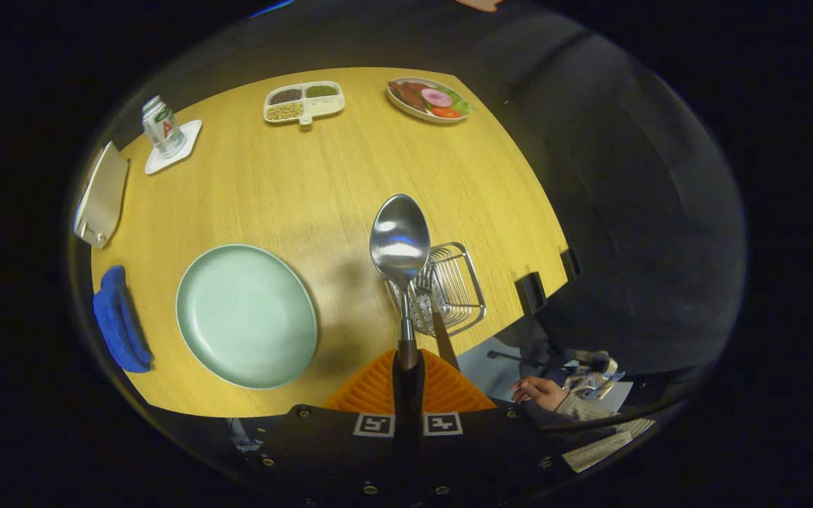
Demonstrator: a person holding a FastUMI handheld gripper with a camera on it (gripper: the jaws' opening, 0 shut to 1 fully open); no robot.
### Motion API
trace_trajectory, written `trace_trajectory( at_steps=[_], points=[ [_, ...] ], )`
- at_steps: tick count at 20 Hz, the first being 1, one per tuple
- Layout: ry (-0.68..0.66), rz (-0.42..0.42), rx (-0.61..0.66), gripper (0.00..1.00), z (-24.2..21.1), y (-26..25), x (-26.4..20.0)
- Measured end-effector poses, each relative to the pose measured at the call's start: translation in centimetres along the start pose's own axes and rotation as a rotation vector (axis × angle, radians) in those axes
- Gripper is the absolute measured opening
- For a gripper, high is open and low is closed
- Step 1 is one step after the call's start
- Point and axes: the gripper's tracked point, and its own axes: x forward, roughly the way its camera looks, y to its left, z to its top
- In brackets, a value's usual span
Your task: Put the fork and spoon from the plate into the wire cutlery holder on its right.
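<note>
**Spoon held, holder just to the right**

Gripper view: your fingers (407, 374) are clamped on the spoon (400, 243) handle, bowl pointing straight ahead. Wire cutlery holder (449, 286) sits below, slightly right, with what looks like the fork's handle already inside. Plate (246, 315) is bare.

The single fisheye camera rides on the gripper (407, 367) and looks steeply down from well above the wooden table (350, 176), facing forward along the fingers, which enter at 6 o'clock closed on the spoon (400, 243). The far table edge lies toward 12 o'clock, the pale green plate (245, 315) near 8 o'clock.
</note>
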Motion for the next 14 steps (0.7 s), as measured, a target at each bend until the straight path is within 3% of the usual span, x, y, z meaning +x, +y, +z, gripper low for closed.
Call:
trace_trajectory(
  at_steps=[7, 14],
  points=[
    [0.166, 0.007, 0.161, 0.01, -1.2, -2.6, 1.2],
    [0.321, 0.003, 0.153, 0.01, -1.1, -1.9, 1.1]
  ],
)
